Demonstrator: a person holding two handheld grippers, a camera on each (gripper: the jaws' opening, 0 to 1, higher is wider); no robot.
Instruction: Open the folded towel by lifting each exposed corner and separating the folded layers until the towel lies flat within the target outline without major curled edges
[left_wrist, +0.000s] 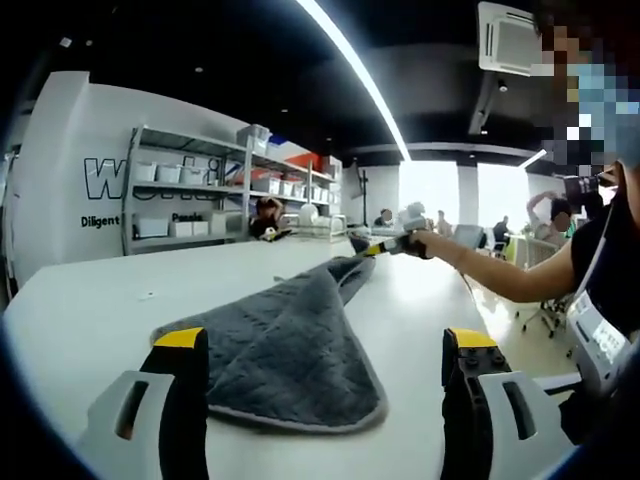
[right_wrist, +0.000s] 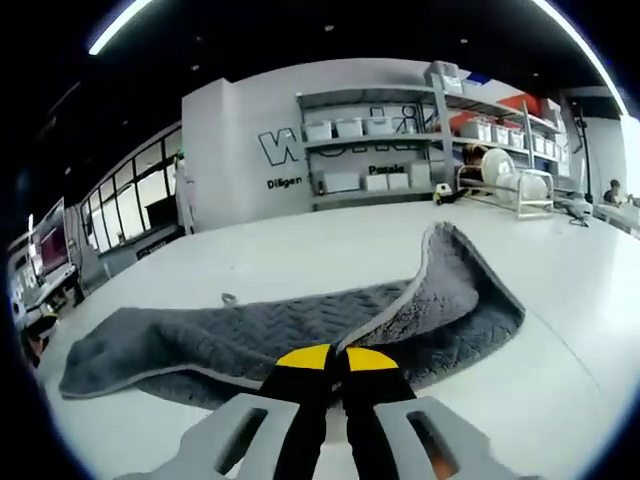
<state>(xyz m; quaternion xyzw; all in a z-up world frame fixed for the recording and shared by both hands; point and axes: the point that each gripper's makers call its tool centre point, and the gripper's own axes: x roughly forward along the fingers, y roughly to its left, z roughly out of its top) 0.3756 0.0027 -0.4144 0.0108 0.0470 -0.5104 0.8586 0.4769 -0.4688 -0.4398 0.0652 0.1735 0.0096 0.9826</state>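
A grey towel (left_wrist: 290, 350) is seen lying on a big white table (left_wrist: 90, 310). In the left gripper view, the towel is spread out near the close edge of the table, between the two jaws. One rounded corner of it lies flat close to the camera. The far end of the towel is pulled up off the table into a thin strip.

The left gripper (left_wrist: 325, 390) is held wide open. Nothing is held in it, and the towel is not touched by its yellow-tipped jaws.

The right gripper (left_wrist: 385, 247) is seen far off in the left gripper view, held in a person's hand (left_wrist: 425, 245). The lifted end of the towel is pinched by it. In the right gripper view, its jaws (right_wrist: 335, 362) are pressed together on the pale edge of the towel. From there the towel is seen running away across the table, with one part curled up so that its fluffy underside is shown.

Shelves (right_wrist: 400, 140) with white boxes are seen by the wall behind the table. A wire rack (right_wrist: 505, 185) is set at the far edge of the table.
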